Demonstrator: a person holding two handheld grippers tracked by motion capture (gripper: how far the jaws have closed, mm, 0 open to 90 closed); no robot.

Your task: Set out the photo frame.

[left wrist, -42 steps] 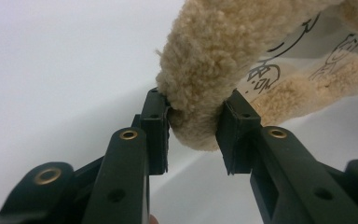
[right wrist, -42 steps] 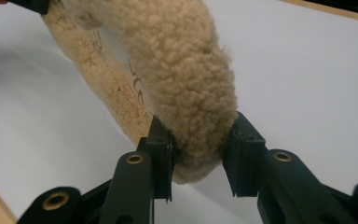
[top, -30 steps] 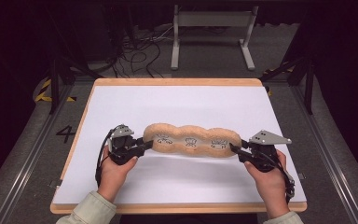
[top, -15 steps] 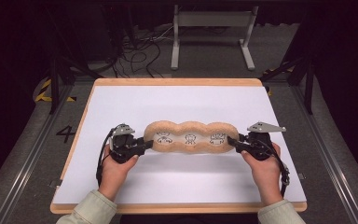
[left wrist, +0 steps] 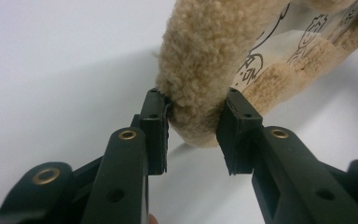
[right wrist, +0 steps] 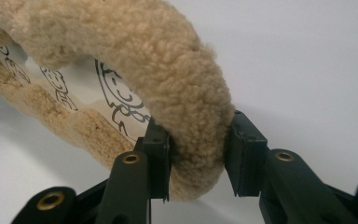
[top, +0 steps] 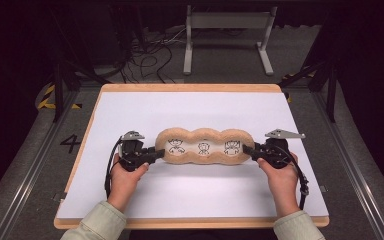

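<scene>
A long tan fleece cushion [top: 204, 146] with three lobes and three drawn cartoon faces on its white middle hangs between my two grippers over the white table [top: 190, 107]. My left gripper [top: 156, 152] is shut on its left end; in the left gripper view the fuzzy rim [left wrist: 200, 88] sits squeezed between the two black pads [left wrist: 154, 126], above the tabletop. My right gripper [top: 248, 150] is shut on the right end, the thick fleece edge [right wrist: 186, 107] pinched between its pads [right wrist: 244, 156]. The cushion is tilted so its printed face looks toward the person.
The white sheet lies on a wooden board [top: 190, 88] with its edge showing all round. Behind the table stand a grey metal frame [top: 227, 35] and loose cables [top: 150, 60] on the floor. A number 4 [top: 71, 143] is marked at the left.
Both grippers have lifted the cushion and tipped it up toward the person. The hands have drawn slightly apart, and the faces now show more fully.
</scene>
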